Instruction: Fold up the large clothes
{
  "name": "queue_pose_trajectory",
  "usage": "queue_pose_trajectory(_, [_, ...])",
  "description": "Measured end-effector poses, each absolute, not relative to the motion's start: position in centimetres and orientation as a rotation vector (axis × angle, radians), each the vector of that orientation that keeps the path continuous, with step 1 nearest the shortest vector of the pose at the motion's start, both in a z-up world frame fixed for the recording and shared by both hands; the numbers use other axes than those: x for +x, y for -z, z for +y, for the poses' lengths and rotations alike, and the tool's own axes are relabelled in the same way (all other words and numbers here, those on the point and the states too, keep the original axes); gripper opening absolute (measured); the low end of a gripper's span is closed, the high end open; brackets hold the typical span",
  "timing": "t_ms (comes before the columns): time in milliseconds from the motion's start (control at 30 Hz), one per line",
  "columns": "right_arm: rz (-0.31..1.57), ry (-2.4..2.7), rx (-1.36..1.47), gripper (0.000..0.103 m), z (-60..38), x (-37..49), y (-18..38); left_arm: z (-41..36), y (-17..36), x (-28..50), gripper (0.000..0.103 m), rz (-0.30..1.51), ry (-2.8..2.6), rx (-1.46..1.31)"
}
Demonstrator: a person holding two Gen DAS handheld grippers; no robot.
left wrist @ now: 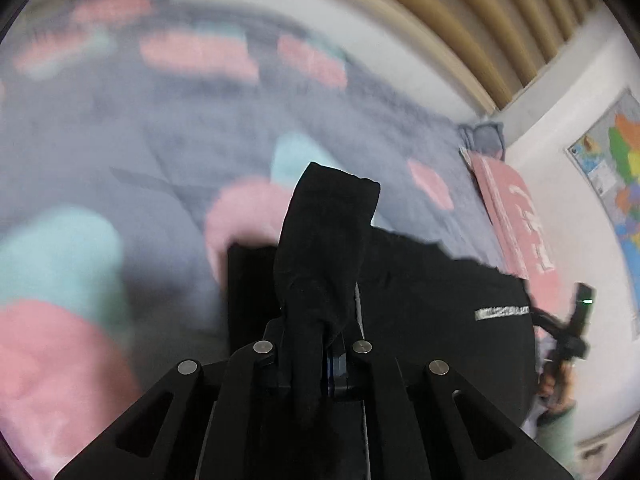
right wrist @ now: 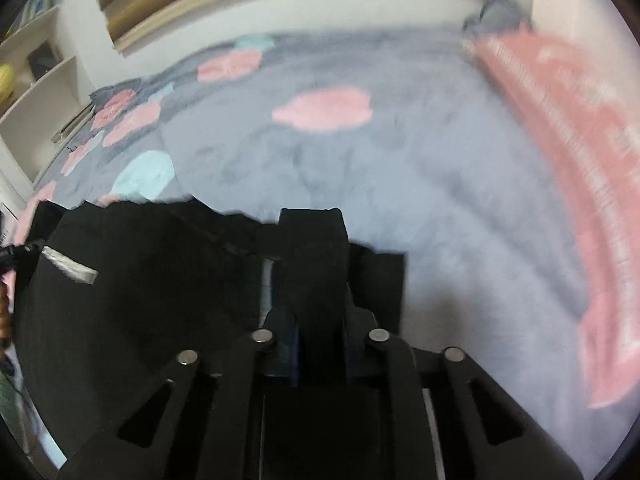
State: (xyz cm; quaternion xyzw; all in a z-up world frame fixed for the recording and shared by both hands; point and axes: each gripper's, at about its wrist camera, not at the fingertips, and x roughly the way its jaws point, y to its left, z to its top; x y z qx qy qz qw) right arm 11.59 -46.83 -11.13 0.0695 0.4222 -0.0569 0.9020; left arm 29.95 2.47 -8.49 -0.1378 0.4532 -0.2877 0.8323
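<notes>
left gripper (left wrist: 320, 320) and right gripper (right wrist: 316, 300) each clamp the black garment (left wrist: 440, 300) above the bed (right wrist: 400, 160), pink pillow (left wrist: 516, 220) at 2 o'clock.

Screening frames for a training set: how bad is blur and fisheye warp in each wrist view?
Left wrist view: grey blanket with pink and teal patches heavily motion-smeared; black garment in the left gripper stays sharp; wall map bowed by the lens. Right wrist view: milder smear, worst on the pink cloth; right gripper sharp.
</notes>
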Motion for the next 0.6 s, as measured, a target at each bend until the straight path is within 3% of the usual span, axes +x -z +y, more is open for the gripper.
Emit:
queue_pose_trajectory(167, [0.719,0.257,0.012,0.016,-45.4,9.6,4.2,4.4,2.2,27.4,0.008,0.779,0.655,-0.383])
queue_pose_trajectory(300, [0.724,0.334,-0.005,0.016,-45.1,11.4,3.2,3.4,2.5,28.7,0.008,0.799,0.577,-0.357])
queue_pose_trajectory(467, [0.932,0.384,0.056,0.016,-47.0,16.8,10.9,0.8,9.9,32.9,0.009,0.980,0.458,-0.265])
queue_pose_trajectory(600, [1.076,0.379,0.036,0.024,-46.9,19.2,17.2,-1.6,15.5,34.4,0.017,1.111,0.421,-0.194])
